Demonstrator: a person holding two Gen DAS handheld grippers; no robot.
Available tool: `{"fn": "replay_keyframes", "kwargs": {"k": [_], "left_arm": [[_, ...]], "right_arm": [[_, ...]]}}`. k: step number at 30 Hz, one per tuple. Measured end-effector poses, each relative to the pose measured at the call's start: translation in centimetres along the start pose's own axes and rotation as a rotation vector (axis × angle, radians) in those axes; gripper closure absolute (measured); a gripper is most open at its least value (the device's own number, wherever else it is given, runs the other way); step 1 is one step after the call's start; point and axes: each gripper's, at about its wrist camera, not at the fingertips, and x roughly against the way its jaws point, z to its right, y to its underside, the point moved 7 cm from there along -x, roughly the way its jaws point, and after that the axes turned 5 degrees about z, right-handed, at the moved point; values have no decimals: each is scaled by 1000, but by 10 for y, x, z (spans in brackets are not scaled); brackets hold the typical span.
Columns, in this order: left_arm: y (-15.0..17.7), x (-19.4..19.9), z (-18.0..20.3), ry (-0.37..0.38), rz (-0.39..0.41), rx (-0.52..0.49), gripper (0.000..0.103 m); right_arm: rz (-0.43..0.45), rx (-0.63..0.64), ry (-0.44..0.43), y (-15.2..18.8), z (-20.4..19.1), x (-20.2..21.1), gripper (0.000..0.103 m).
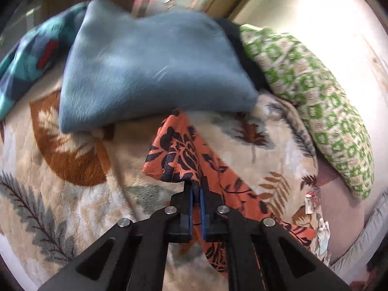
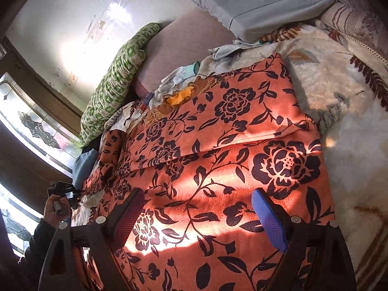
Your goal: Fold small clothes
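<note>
An orange garment with a black flower print (image 2: 218, 150) lies spread on the bed blanket, with one layer folded over along a crease. My right gripper (image 2: 197, 208) is open, its fingers spread wide just above the cloth's near part. My left gripper (image 1: 196, 189) is shut on a corner of the same orange garment (image 1: 179, 155) and holds it lifted off the blanket. The left gripper also shows in the right wrist view (image 2: 64, 192) at the cloth's far left end, held in a hand.
A blue-grey plush pillow (image 1: 150, 72) and a green-patterned pillow (image 1: 312, 106) lie behind the garment. A leaf-print fleece blanket (image 1: 60, 181) covers the bed. Small light clothes (image 2: 179, 77) lie beside the orange cloth. A wall and window stand beyond.
</note>
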Motion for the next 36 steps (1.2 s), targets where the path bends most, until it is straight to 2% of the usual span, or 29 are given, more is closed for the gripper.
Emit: {"fn": "replay_keyframes", "kwargs": {"k": [3,7,10,13,15,16,18,19,20,21,23,24,26,28,29,31,32,36], "left_arm": [[5,57,83,138,108,-187,99],[56,134,208,362,193,-458,99],[124,182,289,524,223,-645,99],[209,203,356,643,212,-818,98],[272,200,384,692,166,-923,97],[304,190,392,708,117,-964,97],[372,158,394,716,-53,-1080,66],[401,135,388,662,-139,-1133,32],[426,111,376,600,-223,-1179,24],[444,93,358,544,-278,-1211,24],[449,60,322,401,-333,-1232,24],[440,53,306,375,-357,-1204,24],[407,58,283,404,-349,-1091,24],[364,68,262,427,-281,-1021,24],[338,70,250,408,-212,-1001,24],[289,69,227,319,-73,-955,24],[269,62,215,270,-34,-924,24],[220,24,165,97,-16,-865,24]], "right_arm": [[27,-4,-12,-5,4,7,11],[61,-10,-37,-13,13,14,11],[99,-35,-64,-19,21,22,11],[131,-67,-83,-23,31,30,11],[147,-107,-96,-26,39,34,11],[160,-125,-104,-28,42,37,11],[189,-150,-113,-33,47,44,11],[199,-160,-115,-34,49,46,11],[204,-174,-115,-35,52,47,11],[207,-189,-112,-36,55,48,11],[204,-216,-104,-37,62,46,11],[201,-226,-101,-36,64,46,11],[204,-236,-104,-37,66,47,11],[201,-244,-105,-37,66,47,11],[195,-255,-110,-37,66,46,11],[178,-271,-116,-40,64,41,11],[169,-273,-124,-44,62,38,11],[127,-286,-200,-80,49,13,11]]}}
